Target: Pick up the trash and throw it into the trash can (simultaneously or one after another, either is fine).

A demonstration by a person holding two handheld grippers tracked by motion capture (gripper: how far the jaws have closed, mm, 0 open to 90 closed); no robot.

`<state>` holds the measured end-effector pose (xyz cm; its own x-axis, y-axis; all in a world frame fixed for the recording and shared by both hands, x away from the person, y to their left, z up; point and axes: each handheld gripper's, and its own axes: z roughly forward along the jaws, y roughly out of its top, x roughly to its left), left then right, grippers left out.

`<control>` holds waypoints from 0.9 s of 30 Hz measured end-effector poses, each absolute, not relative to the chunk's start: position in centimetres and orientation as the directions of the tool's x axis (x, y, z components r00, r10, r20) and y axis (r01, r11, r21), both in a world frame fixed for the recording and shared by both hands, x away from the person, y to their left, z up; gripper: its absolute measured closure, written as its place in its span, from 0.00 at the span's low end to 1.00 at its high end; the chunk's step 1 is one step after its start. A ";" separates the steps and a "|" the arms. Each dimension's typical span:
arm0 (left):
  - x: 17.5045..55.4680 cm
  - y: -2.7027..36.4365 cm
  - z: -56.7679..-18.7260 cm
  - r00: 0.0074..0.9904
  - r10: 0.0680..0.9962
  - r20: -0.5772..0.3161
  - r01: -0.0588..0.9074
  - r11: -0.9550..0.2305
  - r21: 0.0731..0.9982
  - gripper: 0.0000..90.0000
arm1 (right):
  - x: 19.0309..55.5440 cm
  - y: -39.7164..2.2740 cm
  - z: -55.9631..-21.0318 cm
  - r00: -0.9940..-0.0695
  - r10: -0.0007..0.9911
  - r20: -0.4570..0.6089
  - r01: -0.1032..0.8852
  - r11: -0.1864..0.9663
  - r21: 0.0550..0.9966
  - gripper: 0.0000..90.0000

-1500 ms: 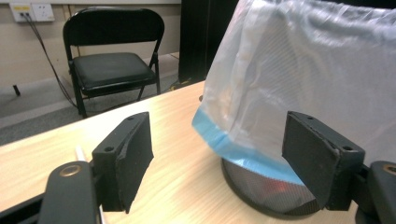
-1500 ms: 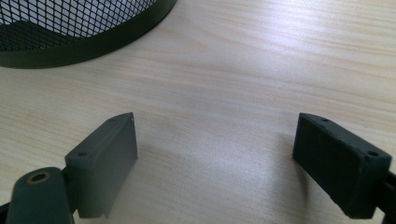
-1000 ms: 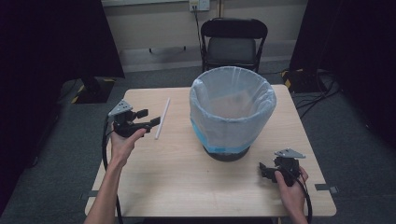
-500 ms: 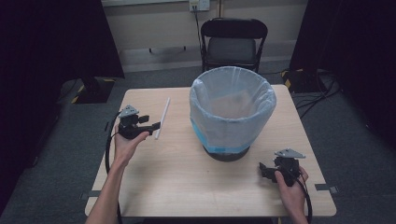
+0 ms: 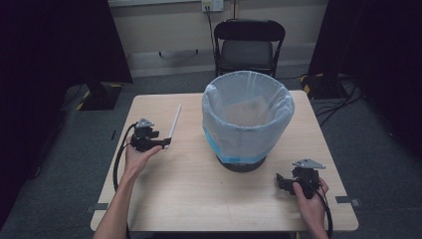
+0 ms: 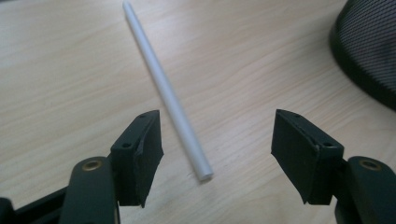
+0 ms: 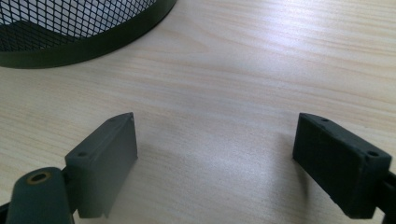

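One white tube [image 5: 173, 121] on the desk [image 5: 199, 199], lying left of one mesh bin [image 5: 247, 122] lined with a pale bag; two tongs in all, one per hand. Left tongs [image 5: 159, 143] low at the tube's near end, jaws spread wide either side of it in the left gripper view, tube tip [image 6: 203, 173] between them and nearer the left jaw, not touched by either. Tube running away across bare wood toward the far left part of the desk, well short of its edges. Bin's dark base [image 6: 369, 51] off to the right there, apart from the tube. Right tongs [image 5: 282, 181] near the front right corner, jaws wide over bare wood, holding nothing; bin's rim base [image 7: 84, 32] just ahead. Broad open wood along the front of the desk between both hands. One black chair [image 5: 249, 45] beyond the far edge, cables [image 5: 338, 99] on the floor at right.
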<state>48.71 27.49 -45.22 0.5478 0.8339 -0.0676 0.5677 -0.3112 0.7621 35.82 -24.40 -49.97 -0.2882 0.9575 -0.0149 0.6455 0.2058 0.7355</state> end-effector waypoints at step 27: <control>50.9 26.0 -48.5 0.525 0.850 -0.028 0.645 -0.377 0.665 0.56 | 35.8 -24.4 -50.0 -0.289 0.957 -0.015 0.645 0.206 0.736 0.14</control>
